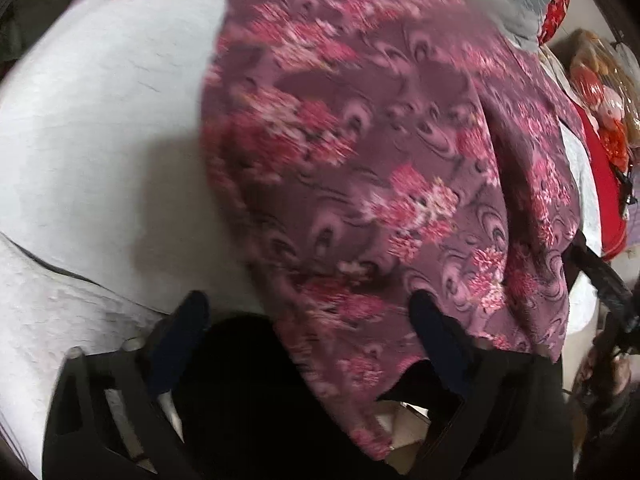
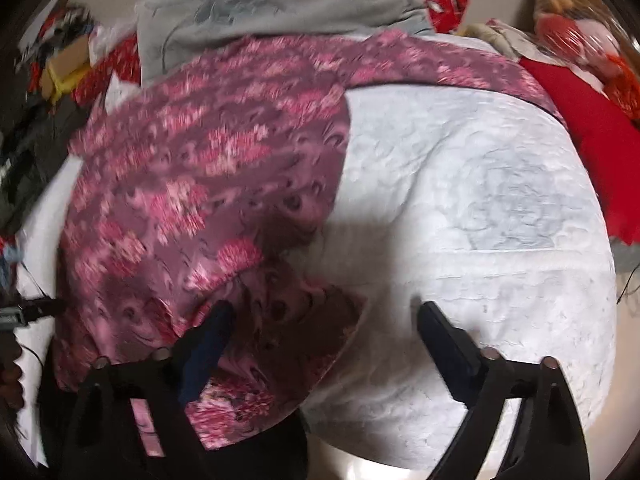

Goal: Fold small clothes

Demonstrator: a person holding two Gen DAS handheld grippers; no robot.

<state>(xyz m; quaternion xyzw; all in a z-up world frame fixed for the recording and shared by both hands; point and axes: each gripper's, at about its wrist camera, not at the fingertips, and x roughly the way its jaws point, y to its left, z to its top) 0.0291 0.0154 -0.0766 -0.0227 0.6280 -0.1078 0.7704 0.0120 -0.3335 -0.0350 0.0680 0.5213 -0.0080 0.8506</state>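
A purple garment with pink flowers [image 1: 360, 140] lies spread on a white quilted bed cover [image 1: 100, 120]. My left gripper [image 1: 310, 314] points steeply down at the garment's near left edge. Its jaws stand wide apart, with the hem between them and the right finger [image 1: 432, 320] over the cloth. In the right wrist view the same garment [image 2: 200, 160] fills the left half. My right gripper [image 2: 324, 316] is open over the garment's near right corner, its left finger [image 2: 212, 332] on the fabric and its right finger [image 2: 444, 332] over the white cover [image 2: 460, 200]. Neither gripper's pads press on the cloth.
Grey flower-printed fabric [image 2: 280, 0] lies beyond the garment. A red cloth [image 2: 592, 120] and a wrapped stuffed toy [image 2: 572, 32] sit at the far right. Mixed clutter [image 2: 60, 64] lies at the far left. The bed's near edge runs just under both grippers.
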